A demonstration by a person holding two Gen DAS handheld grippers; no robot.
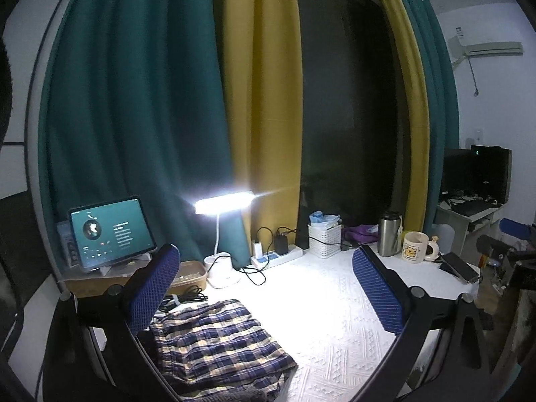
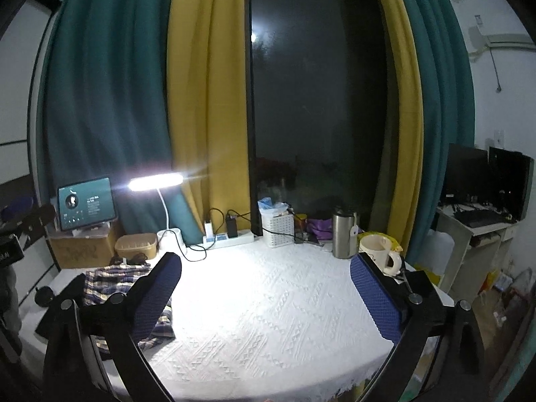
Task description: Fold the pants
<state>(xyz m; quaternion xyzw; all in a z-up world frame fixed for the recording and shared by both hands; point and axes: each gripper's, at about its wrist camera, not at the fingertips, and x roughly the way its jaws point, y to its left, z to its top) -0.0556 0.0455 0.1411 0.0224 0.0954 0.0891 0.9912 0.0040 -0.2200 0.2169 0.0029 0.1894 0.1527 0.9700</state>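
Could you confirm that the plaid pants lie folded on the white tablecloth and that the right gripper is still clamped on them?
Not quite: the right gripper is open, its jaws spread wide with nothing between them, as the right wrist view shows. The plaid pants do lie folded on the white tablecloth.

Right claw (image 2: 266, 296) wide, empty; plaid pants (image 2: 110, 279) folded (left), white table (image 2: 268, 318).

The pants (image 1: 214, 345) run off the left wrist view's bottom edge, and a gripper finger (image 2: 152, 298) covers part of them in the right wrist view. Text on the tablet (image 1: 112, 234) is too small to read.
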